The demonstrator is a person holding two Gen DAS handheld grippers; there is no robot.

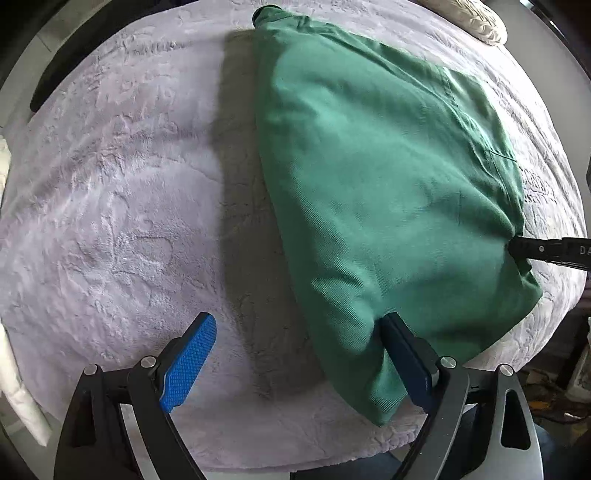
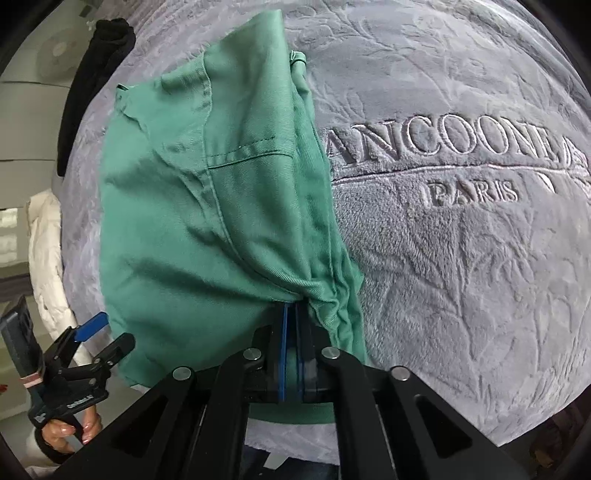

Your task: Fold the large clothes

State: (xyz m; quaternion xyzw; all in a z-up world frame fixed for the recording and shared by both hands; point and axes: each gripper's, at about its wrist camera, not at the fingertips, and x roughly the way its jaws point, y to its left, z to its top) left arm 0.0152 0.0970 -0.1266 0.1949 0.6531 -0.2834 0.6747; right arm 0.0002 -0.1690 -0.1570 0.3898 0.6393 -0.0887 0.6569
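Right gripper (image 2: 291, 314): closest to us in the right wrist view, our blue pads are pinched tight together on a bunched edge of the green garment (image 2: 221, 206), cloth gathered into a knot right at the tips
Left gripper (image 1: 295, 347): jaws spread wide, nothing clamped; the left blue pad (image 1: 188, 363) sits clear over the blanket, the right pad is touching the near edge of the green cloth
Left gripper from the other side (image 2: 94, 334): we see it low at the left of the right wrist view, our hand (image 2: 62, 432) wrapped round its handle
Green garment (image 1: 376, 192): folded over on itself, lying on the right half of the bed, a stitched seam and pocket line showing on top
Blanket (image 1: 122, 206): grey plush with embossed leaves, spread under everything; raised lettering (image 2: 472, 192) reads "PARIS" just beside the garment
Far edge: a pale pillow (image 1: 476, 18) at the top right, a dark cloth (image 2: 99, 74) at the bed's far left side
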